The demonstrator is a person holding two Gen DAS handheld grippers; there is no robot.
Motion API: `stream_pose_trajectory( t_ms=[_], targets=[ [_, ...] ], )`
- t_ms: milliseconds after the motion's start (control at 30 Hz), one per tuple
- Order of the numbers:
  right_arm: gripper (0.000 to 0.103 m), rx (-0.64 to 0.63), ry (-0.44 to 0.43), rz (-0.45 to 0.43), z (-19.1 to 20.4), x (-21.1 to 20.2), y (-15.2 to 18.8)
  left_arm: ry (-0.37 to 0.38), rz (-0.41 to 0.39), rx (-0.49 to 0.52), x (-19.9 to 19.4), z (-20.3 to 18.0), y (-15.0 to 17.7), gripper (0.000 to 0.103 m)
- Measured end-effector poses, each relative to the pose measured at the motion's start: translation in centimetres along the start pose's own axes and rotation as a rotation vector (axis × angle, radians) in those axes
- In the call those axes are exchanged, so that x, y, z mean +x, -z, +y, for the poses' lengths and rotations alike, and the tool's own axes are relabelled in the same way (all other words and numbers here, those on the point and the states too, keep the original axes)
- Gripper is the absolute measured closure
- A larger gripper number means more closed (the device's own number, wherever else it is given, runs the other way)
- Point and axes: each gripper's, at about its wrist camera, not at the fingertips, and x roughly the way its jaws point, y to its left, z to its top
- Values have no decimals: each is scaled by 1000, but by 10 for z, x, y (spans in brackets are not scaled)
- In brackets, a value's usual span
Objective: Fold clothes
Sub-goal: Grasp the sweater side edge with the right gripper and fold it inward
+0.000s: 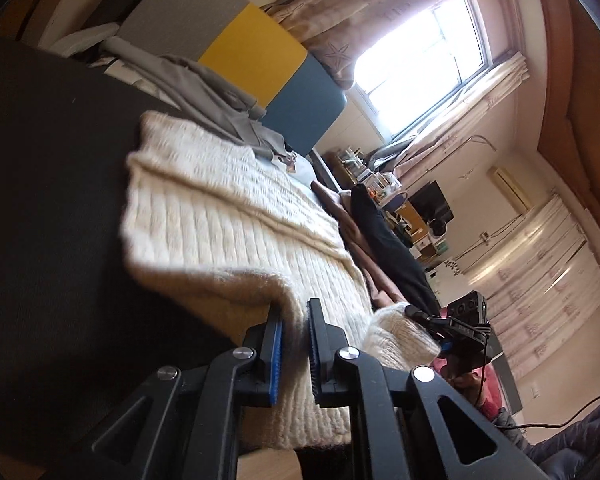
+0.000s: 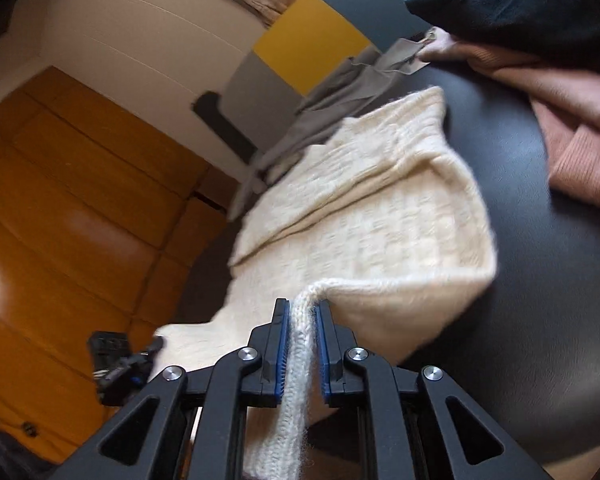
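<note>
Black tabletop (image 2: 540, 280) in a bedroom, with a window (image 1: 420, 68) and a grey, yellow and blue headboard (image 1: 256, 60) behind it. On it lies a cream knitted sweater (image 1: 220, 208), partly folded, one layer creased over another. The left gripper (image 1: 296, 344) has its blue-padded fingers nearly closed on the thick near edge of the knit. The right gripper (image 2: 302, 344) pinches a narrow ridge of the same hem between fingers almost together, lifting it into a peak. Each gripper appears small in the other's view, well apart along the hem. A grey garment (image 2: 328, 96) lies crumpled at the far end, touching the sweater; pink clothing (image 2: 572, 140) and a dark item (image 2: 508, 4) sit to one side. To fold well, both grips should probably rise level and travel together toward the far edge, keeping the hem taut so the knit does not sag or skew, then lay it down square
</note>
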Motion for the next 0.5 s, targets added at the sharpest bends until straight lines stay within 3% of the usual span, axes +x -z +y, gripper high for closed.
stream_pose_trajectory(
  t_ms=[133,233,267,300,333,367,400,500],
  targets=[
    [86,-45,166,75,-14,17,-8,-42,41,28,23,5,-14,93],
    [86,24,172,150,-35,23,-8,-87,96,8,40,18,-14,93],
    [76,54,151,144,-38,19,-7,-91,105,3,43,22,-12,93],
    [56,66,123,131,-39,14,-5,-91,110,-6,44,25,-9,93],
    [43,69,91,123,-39,9,-1,-87,111,-19,45,28,-6,93],
    [20,71,65,129,-38,6,3,-84,113,-33,45,31,-3,92],
    [13,69,46,141,-37,7,8,-84,114,-45,44,33,1,92],
    [12,47,59,189,-35,14,25,-91,120,-74,42,38,10,92]
  ],
)
